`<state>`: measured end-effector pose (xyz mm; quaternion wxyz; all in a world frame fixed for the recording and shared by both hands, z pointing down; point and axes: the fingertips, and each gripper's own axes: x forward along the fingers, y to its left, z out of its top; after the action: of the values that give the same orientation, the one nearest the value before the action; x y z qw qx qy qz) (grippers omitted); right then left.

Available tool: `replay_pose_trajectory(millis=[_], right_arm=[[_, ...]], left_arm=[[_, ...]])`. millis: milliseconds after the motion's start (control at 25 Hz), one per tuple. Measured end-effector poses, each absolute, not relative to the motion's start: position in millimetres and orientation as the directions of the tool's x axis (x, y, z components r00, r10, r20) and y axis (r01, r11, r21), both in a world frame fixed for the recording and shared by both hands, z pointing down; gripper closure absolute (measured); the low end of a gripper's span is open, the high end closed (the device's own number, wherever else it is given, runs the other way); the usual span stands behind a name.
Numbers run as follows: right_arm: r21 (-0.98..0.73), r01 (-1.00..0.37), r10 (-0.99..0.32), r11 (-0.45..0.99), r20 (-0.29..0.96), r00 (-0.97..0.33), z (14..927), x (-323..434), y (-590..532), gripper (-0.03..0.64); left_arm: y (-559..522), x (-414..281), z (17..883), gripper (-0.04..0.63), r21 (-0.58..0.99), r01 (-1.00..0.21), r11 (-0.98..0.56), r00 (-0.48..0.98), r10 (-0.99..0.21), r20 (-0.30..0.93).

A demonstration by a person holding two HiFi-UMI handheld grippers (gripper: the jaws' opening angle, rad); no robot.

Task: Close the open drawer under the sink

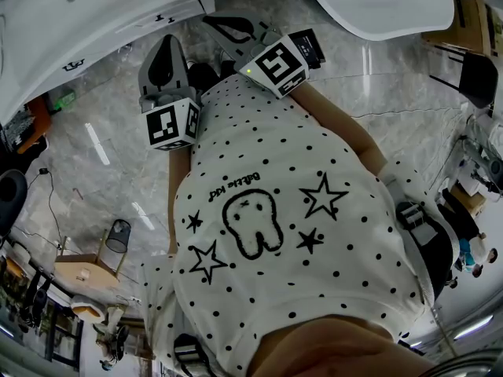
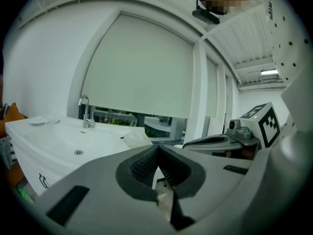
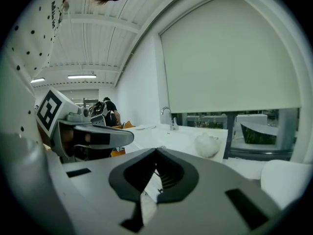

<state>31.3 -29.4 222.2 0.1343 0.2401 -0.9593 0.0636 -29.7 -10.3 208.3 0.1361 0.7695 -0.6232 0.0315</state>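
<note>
- We are holding both tools up close to our white dotted shirt point(image 1: 314, 234), well apart from the sink.
- The grey left gripper point(image 2: 157, 150) is sitting with its jaws pressed together, and nothing is between them.
- The grey right gripper point(image 3: 156, 153) is looking the same: jaws together, holding nothing.
- The white sink cabinet point(image 2: 58, 142) with its shiny metal tap point(image 2: 86, 110) is standing ahead of us, off to the left.
- The flat white drawer front point(image 2: 30, 173) is showing just under the sink, with a small dark handle mark point(image 2: 43, 180) on it. We are not able to tell how far out it is sticking.
- We are thinking the drawer is hard and smooth, so it may be slippery, and it is probably rolling on rails.
- We are guessing there is no need to grab it. Pushing on the middle of the front, near the handle mark, with the jaws closed is looking best.
- We are thinking a slow push is safer, so the drawer is not banging shut.
</note>
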Motion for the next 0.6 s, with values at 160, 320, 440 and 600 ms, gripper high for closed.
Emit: replay_pose_trajectory(millis=[160,320,440,600], right_arm=[[-0.053,-0.465,-0.430,0.884,0.300,-0.852,223.6,29.6,-27.2,0.603],[-0.049,-0.458,-0.423,0.888,0.304,-0.853,223.8,28.5,-25.7,0.603],[-0.049,-0.458,-0.423,0.888,0.305,-0.853,224.0,28.7,-25.8,0.603],[-0.048,-0.457,-0.422,0.888,0.308,-0.853,224.0,28.4,-26.2,0.603]], left_arm=[[-10.3,-30.3,208.4,0.591,0.172,-0.968,-0.185,0.221,-0.950,0.219],[-10.3,-30.6,208.5,0.591,0.175,-0.967,-0.184,0.220,-0.950,0.221],[-10.4,-30.3,208.4,0.591,0.175,-0.967,-0.185,0.221,-0.950,0.221],[-11.1,-30.3,207.9,0.591,0.175,-0.967,-0.186,0.222,-0.950,0.219]])
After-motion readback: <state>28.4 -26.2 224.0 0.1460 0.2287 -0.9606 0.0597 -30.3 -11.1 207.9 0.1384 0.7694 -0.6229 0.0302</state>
